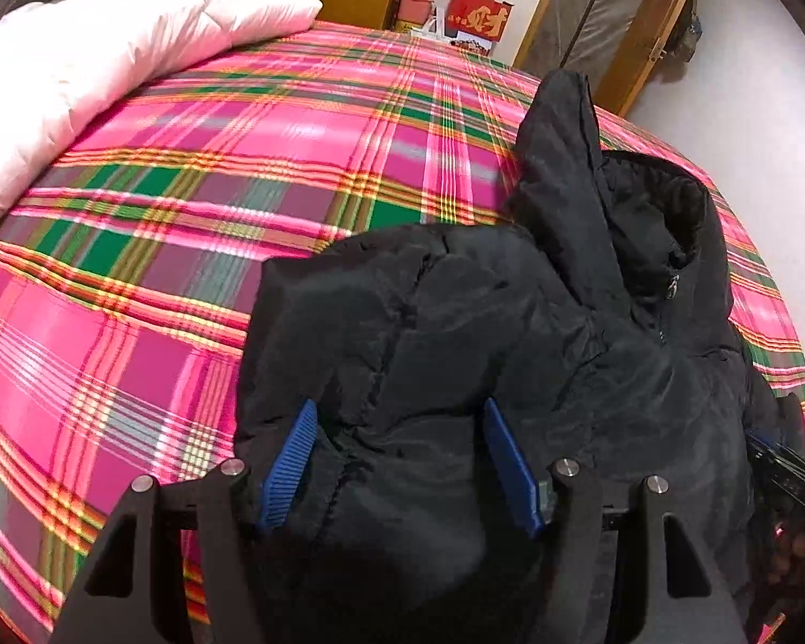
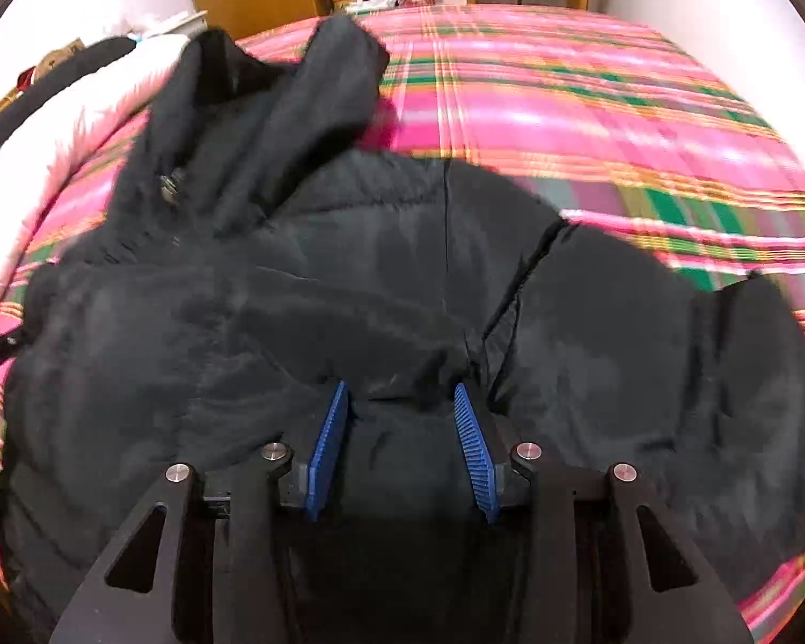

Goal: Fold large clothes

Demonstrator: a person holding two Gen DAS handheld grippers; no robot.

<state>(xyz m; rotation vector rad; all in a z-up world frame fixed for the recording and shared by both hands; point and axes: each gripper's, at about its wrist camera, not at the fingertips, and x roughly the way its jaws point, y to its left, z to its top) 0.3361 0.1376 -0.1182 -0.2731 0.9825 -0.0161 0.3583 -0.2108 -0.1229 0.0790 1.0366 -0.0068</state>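
So the black hooded puffer jacket (image 1: 456,333) is lying on the bed, right on the pink plaid bedspread (image 1: 188,214), bunched at the near edge with the hood (image 1: 590,172) poking up toward the far side of the room. Its long axis looks like it runs from the hem end near the person out to the hood, more or less along the direction both tools point.

Left hand-held gripper (image 1: 400,461): the blue pads (image 1: 290,467) sit fairly wide apart with a puffy fold of jacket bulging up between them. Padded fabric fills the gap and both pads look pressed into it, so I'd call that a grip on the jacket, just a fat one.

Right hand-held gripper (image 2: 402,451): narrower gap, blue pads (image 2: 327,451) pinching a ridge of the same jacket near a seam. Fabric is gathered tight between them, so that's clamped on too.

What the next move depends on, as I read it: both grips are on the near end, side by side, and the hood end lies straight ahead and away from both. Neither hand is clearly closer to it. In the left view the other tool only peeks in at the right edge (image 1: 789,461). The white duvet (image 1: 107,53) is well off to the left, not touching the jacket there.
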